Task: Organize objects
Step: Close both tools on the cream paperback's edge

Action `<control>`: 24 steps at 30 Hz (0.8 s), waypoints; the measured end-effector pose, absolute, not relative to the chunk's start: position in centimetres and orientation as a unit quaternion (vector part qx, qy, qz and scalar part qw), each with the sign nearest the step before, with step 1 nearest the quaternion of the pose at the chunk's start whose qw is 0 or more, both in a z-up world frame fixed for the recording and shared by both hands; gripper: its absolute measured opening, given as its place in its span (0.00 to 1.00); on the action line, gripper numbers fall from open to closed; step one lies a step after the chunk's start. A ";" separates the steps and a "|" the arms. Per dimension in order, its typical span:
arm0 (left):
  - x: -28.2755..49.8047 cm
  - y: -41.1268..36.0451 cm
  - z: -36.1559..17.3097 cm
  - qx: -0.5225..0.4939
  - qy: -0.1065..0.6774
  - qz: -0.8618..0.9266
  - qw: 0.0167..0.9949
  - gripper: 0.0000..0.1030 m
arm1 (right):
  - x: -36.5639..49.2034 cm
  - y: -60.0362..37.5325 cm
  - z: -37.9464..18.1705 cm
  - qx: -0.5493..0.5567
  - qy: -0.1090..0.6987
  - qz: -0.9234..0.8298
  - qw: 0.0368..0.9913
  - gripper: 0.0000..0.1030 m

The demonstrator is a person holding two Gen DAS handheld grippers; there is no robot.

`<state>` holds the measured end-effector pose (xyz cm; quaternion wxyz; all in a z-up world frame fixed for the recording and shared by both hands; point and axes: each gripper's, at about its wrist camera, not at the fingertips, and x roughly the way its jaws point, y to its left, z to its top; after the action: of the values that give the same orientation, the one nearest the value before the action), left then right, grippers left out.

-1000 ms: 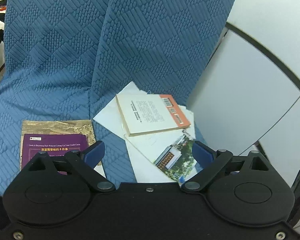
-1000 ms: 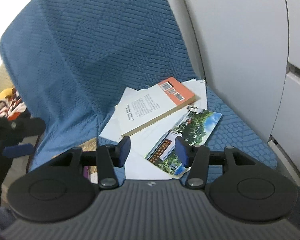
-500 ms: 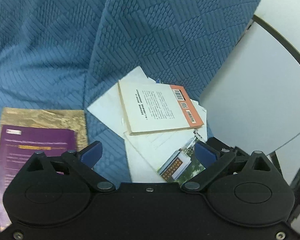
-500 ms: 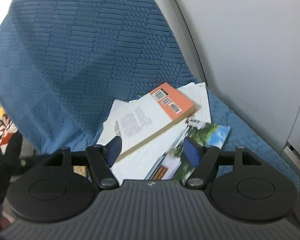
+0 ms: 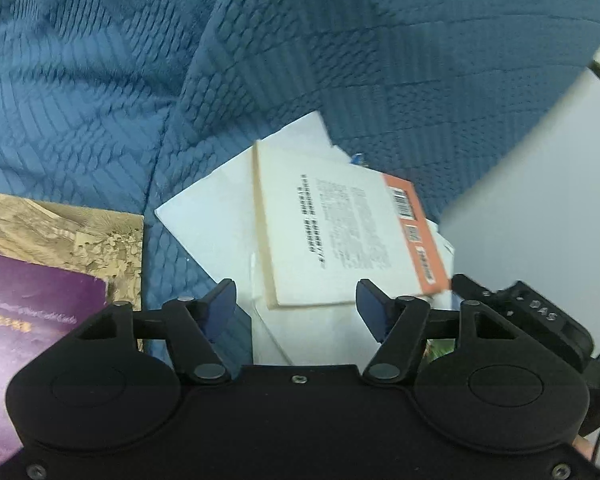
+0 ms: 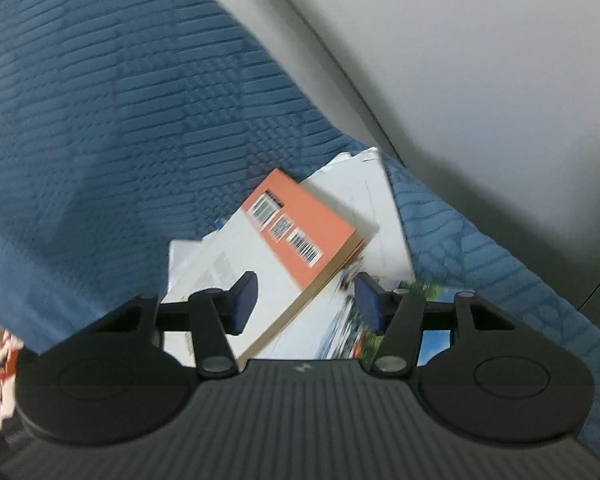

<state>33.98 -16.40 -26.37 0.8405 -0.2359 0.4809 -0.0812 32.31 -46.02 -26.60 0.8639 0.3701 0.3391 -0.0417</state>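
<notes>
Both grippers hang over the heap of reading matter on the blue sofa (image 5: 100,80). The left gripper (image 5: 296,306) has its jaws closing, still parted, nothing pressed between the blue pads; the near edge of the white-and-orange book (image 5: 340,232) lies just past them at twelve o'clock. The right gripper (image 6: 306,300) is also narrowing its jaws, pads clear of everything, with the book (image 6: 284,232) running from between them up toward twelve, its orange barcoded end farthest away.

The book rests on top of loose white sheets (image 5: 208,224), and a glossy photo-printed booklet (image 6: 428,292) pokes out beneath it at about three o'clock of the right gripper. A purple and tan book (image 5: 44,280) lies flat on the seat, apart from the heap, at nine o'clock of the left gripper, with a strip of bare cushion between.

A smooth pale grey panel (image 6: 480,80) stands close beside the heap on the far side, from one to three o'clock in the right view. The sofa back rises just behind the papers. The cover is a quilted, ribbed weave; the book is a squared paperback with cream page edges.
</notes>
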 end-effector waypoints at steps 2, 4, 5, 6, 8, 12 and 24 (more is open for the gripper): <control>34.6 -16.2 -27.4 -0.251 0.486 -0.073 0.834 0.54 | 33.1 -46.7 -26.9 0.386 0.338 -0.049 0.857 0.56; 35.0 -16.1 -28.4 -0.265 0.492 -0.072 0.826 0.53 | 34.0 -47.2 -27.6 0.409 0.340 -0.044 0.846 0.55; 35.1 -16.2 -28.8 -0.272 0.494 -0.072 0.823 0.52 | 34.4 -47.4 -27.9 0.418 0.342 -0.042 0.840 0.55; 35.4 -16.2 -29.2 -0.282 0.497 -0.072 0.817 0.51 | 34.7 -47.4 -28.1 0.420 0.346 -0.043 0.838 0.55; 35.7 -16.3 -29.7 -0.298 0.503 -0.072 0.808 0.53 | 35.3 -47.3 -28.7 0.421 0.353 -0.045 0.834 0.54; 36.3 -16.2 -29.9 -0.319 0.494 -0.070 0.806 0.58 | 35.8 -46.9 -28.5 0.413 0.352 -0.042 0.839 0.56; 37.1 -14.2 -29.8 -0.428 0.482 -0.083 0.760 0.61 | 35.4 -49.1 -30.5 0.574 0.297 0.039 0.762 0.57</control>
<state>37.09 -14.19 -29.77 0.7603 -0.4276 0.4818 -0.0833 35.37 -49.12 -30.46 0.7619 0.5742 0.2969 0.0392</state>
